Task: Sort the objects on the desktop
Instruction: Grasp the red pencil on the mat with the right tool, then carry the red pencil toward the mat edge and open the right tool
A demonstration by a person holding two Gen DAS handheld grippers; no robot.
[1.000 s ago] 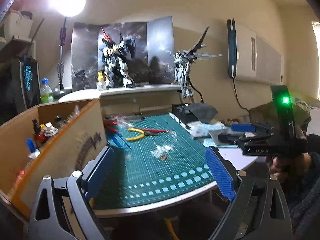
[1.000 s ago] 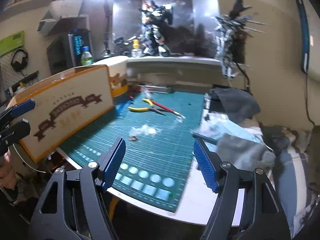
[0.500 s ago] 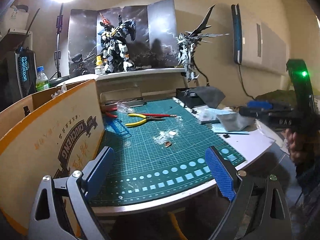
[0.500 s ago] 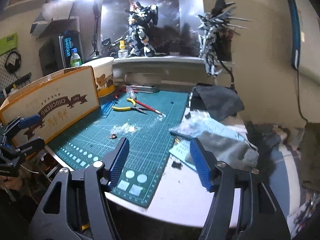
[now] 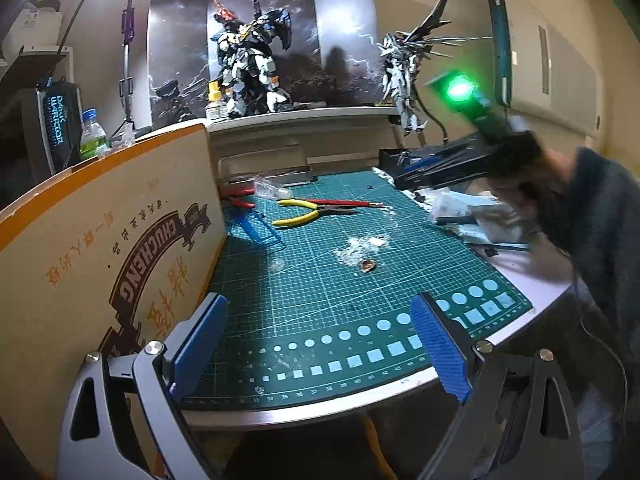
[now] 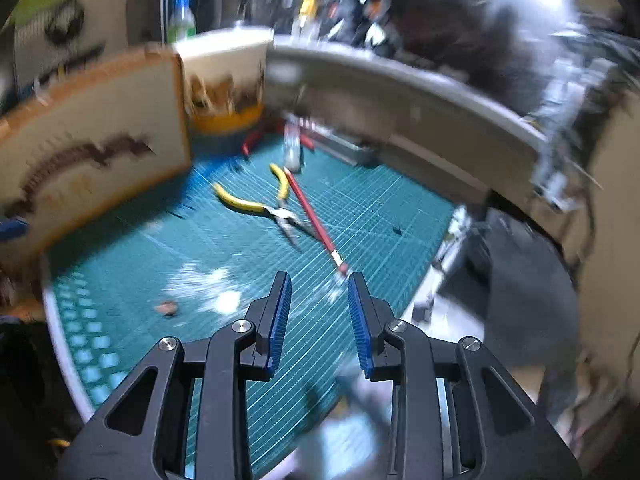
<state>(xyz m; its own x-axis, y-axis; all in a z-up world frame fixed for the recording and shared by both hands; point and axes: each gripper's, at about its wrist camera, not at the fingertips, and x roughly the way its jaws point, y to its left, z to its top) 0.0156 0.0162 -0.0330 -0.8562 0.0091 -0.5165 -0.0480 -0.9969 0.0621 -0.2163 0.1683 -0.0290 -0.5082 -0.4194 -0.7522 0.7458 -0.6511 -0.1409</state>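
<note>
Blurred right claw (image 6: 316, 280) closing, seemingly empty

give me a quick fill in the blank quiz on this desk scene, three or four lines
1. The yellow-handled pliers lie on a ____ gridded cutting mat.
2. Beside the pliers lies a thin ____ pencil-like stick.
3. The tall cardboard box stands at the mat's ____ edge in the left wrist view.
4. Nothing sits between the pads of the right tool, whose jaws are ____.

Missing words: green; red; left; closing
</note>
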